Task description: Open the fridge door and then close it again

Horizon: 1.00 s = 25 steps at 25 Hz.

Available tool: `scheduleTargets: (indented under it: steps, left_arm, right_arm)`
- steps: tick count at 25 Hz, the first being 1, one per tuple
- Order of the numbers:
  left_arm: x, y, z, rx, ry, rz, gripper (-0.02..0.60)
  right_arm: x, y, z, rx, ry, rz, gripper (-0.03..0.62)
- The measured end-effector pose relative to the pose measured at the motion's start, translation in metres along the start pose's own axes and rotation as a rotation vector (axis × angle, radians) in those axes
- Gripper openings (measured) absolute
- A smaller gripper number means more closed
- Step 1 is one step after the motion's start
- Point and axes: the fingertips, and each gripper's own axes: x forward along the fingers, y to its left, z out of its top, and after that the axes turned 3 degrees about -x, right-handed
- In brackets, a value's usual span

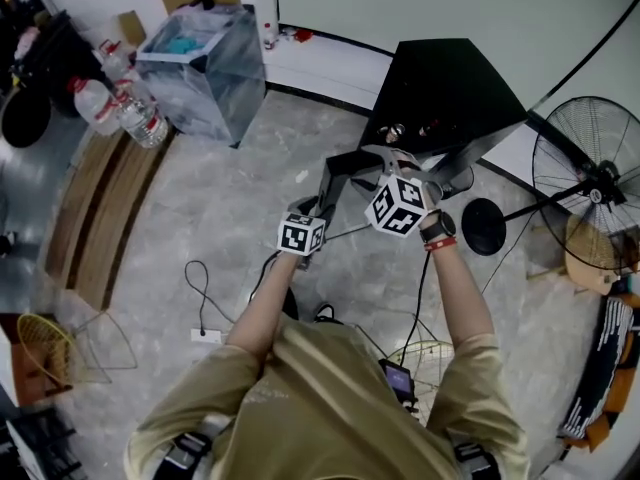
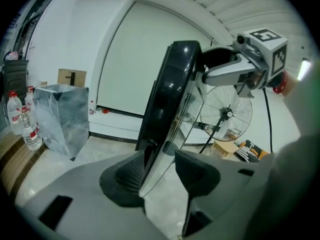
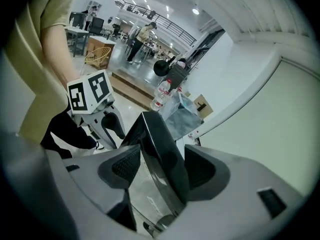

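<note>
While the fridge door [image 2: 172, 84] stood ajar, the left gripper [image 2: 157, 171] and right gripper [image 3: 155, 169] both straddled its edge, jaws apart, unclamped.

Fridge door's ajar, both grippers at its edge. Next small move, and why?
Probably close both grippers on the fridge door. It stands swung out from the fridge, and its edge sits between the jaws of the left gripper and the right gripper, but both are open, so neither can swing it yet.
</note>
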Motion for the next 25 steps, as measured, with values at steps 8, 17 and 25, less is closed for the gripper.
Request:
scheduleTargets:
  steps: [8, 17, 25]
  left_arm:
    - [0.019, 0.008, -0.007, -0.045, 0.043, 0.016, 0.117]
    - [0.027, 0.022, 0.005, -0.037, 0.043, 0.013, 0.11]
    - [0.037, 0.04, 0.023, -0.003, 0.056, -0.001, 0.107]
  right_arm:
    - [0.008, 0.0, -0.005, -0.024, 0.028, 0.031, 0.265]
    - [0.019, -0.013, -0.004, -0.012, 0.05, 0.053, 0.25]
    - [0.032, -0.033, -0.002, 0.022, 0.071, 0.057, 0.244]
